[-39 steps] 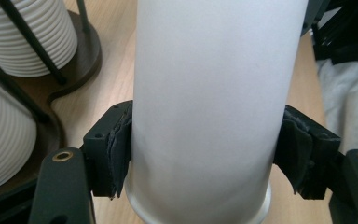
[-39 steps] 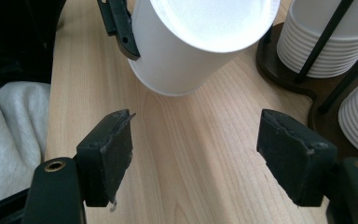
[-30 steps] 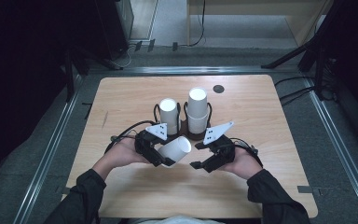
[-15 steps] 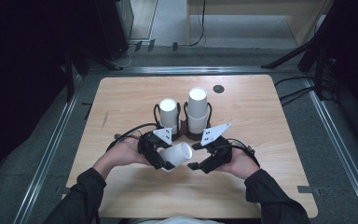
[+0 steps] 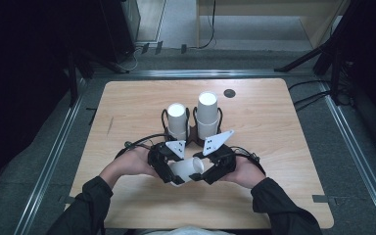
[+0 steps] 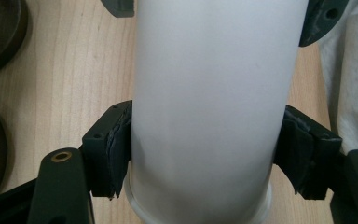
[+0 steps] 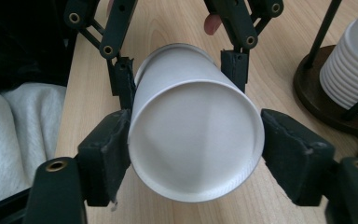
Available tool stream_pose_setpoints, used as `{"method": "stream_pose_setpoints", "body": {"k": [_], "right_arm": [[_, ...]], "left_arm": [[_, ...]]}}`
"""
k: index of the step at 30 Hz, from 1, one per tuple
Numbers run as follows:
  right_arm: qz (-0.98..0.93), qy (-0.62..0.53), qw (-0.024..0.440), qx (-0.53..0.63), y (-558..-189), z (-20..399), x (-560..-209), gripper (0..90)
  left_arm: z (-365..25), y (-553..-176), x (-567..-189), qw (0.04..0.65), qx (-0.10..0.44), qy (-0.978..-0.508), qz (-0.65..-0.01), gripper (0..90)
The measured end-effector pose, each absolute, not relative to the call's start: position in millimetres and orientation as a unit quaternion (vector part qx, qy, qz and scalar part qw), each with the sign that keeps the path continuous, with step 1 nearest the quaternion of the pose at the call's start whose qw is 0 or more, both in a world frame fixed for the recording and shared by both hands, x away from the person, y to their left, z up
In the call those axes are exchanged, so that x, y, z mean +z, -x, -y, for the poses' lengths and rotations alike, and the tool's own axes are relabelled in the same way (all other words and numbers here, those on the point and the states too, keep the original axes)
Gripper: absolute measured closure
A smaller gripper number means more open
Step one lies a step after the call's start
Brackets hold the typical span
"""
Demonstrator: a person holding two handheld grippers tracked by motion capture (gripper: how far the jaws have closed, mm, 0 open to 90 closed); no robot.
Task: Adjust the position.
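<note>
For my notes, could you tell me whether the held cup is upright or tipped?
Tipped: the cup lies sideways, its closed base facing the right hand-held gripper.

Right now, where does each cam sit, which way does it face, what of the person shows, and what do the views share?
High view: fixed above the person's side, looking forward and down at the table; forearms, hands, both grippers.
Left gripper view: rides the left gripper, looking along its jaws at the paper cup side-on.
Right gripper view: rides the right gripper, facing the cup's closed base; the left gripper's jaws grip the rim end beyond.
Shared: the cup, both cup stacks' bases.
</note>
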State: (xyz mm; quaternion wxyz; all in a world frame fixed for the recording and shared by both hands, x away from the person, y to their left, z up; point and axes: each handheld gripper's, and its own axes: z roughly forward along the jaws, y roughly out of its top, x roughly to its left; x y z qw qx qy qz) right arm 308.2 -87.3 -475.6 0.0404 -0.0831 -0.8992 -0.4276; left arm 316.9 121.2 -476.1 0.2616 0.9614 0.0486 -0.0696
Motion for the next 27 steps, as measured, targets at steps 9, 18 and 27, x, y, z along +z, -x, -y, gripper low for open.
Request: {"method": "stream_pose_setpoints", "body": {"k": [9,18,27], "right_arm": [[0.900,0.083,0.051,-0.425,-308,88,-472,34.0],[0.892,0.099,0.048,-0.439,-313,99,-467,33.9],[0.874,0.109,0.051,-0.471,-316,106,-459,33.9]], "left_arm": [[-122,-319,-475,0.272,-0.076,-0.958,-0.052,23.8],[-129,-326,-471,0.328,-0.076,-0.937,-0.092,3.1],[-139,-328,-464,0.397,-0.080,-0.906,-0.123,3.2]]}}
